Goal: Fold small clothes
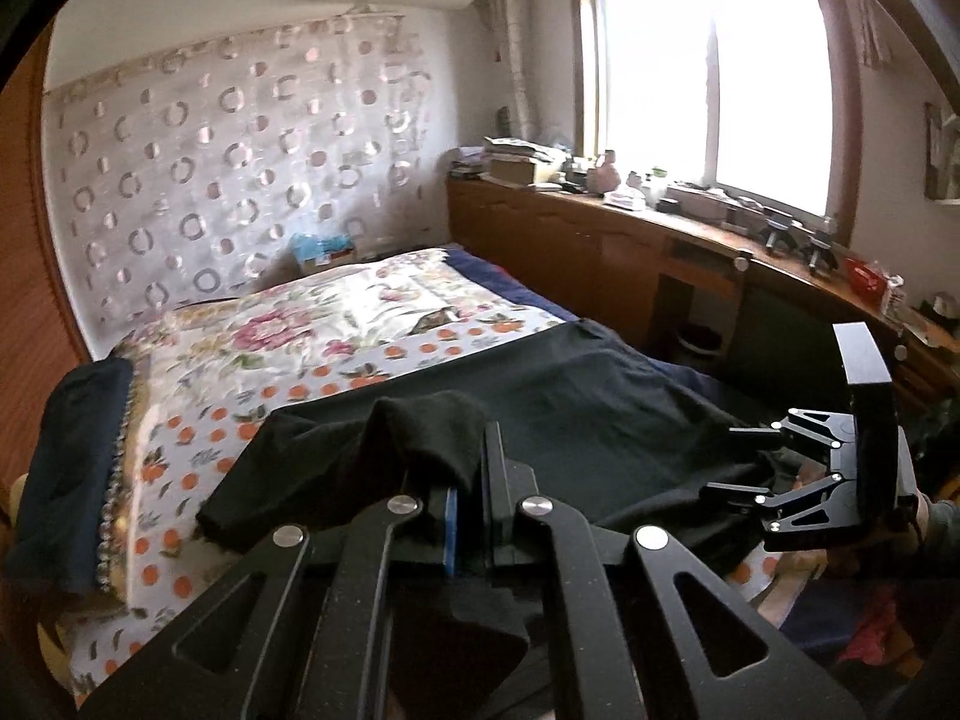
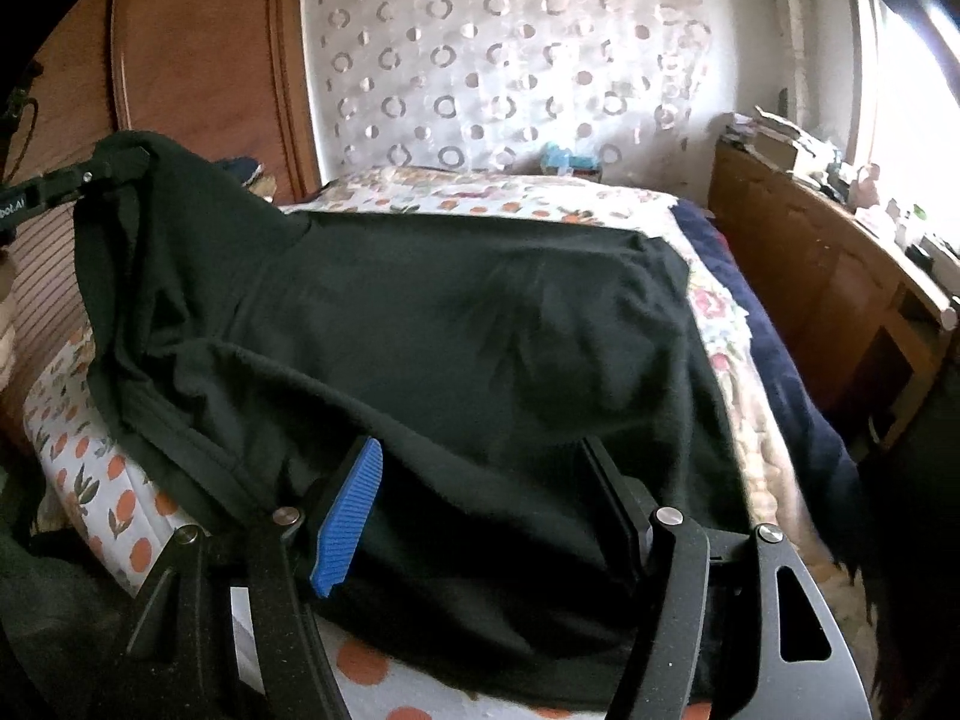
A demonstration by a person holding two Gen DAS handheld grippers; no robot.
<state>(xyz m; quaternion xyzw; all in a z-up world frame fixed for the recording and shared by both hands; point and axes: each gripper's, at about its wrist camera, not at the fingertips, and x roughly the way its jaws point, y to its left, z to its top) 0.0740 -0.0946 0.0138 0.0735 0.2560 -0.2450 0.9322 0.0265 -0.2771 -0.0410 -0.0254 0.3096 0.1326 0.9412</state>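
Observation:
A black garment [image 1: 570, 396] lies spread across the bed's flowered cover [image 1: 336, 324]. My left gripper [image 1: 474, 450] is shut on a bunched fold at the garment's left edge and holds it lifted off the bed. In the right wrist view the same gripper [image 2: 108, 165] shows at the upper left, with the cloth [image 2: 450, 312] draping down from it. My right gripper [image 2: 480, 450] stands open at the garment's near right edge. Cloth lies between its blue pad [image 2: 351, 516] and the other finger, and neither presses on it. It appears again as the right gripper [image 1: 735, 462] in the left wrist view.
A folded dark item [image 1: 66, 468] lies at the bed's left edge. A wooden cabinet [image 1: 600, 240] crowded with small objects runs under the window [image 1: 708, 78] on the right. A wooden panel [image 2: 198, 60] stands to the left, and a dark blue blanket [image 2: 774, 348] hangs along the bed's right side.

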